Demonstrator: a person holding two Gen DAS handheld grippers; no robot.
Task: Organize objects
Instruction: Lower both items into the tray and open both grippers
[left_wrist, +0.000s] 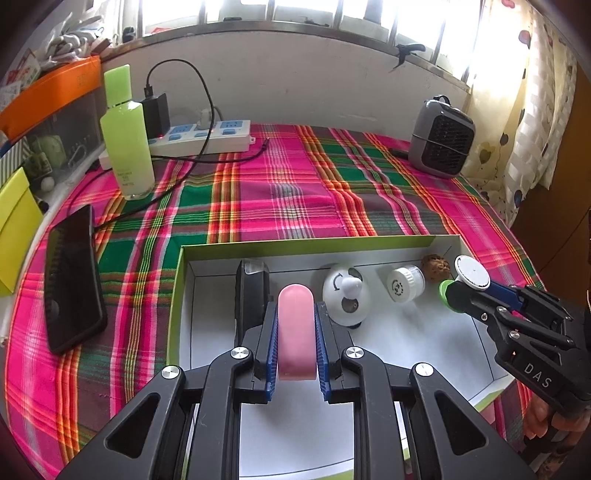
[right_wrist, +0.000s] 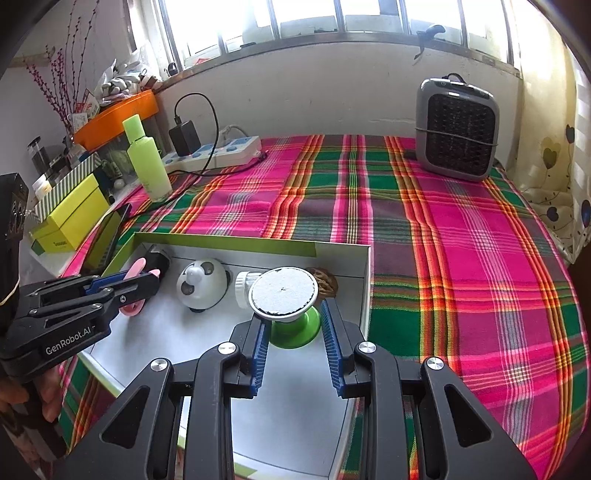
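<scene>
Left wrist: left gripper (left_wrist: 297, 332) clamps pink bar (left_wrist: 296, 328); pointing forward.

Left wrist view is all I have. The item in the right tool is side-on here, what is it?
Observer: Right wrist shows a stand: green cone base, white round disc on top. It sits between the pads of the right tool, over the floor of the box, near its right wall.
Operator: The pink thing in the left tool just looks like a flat strip to me. Shape?
Observer: Side-on it is a curved clip. Its pink ends stick out above and below the fingers of the left tool.
</scene>
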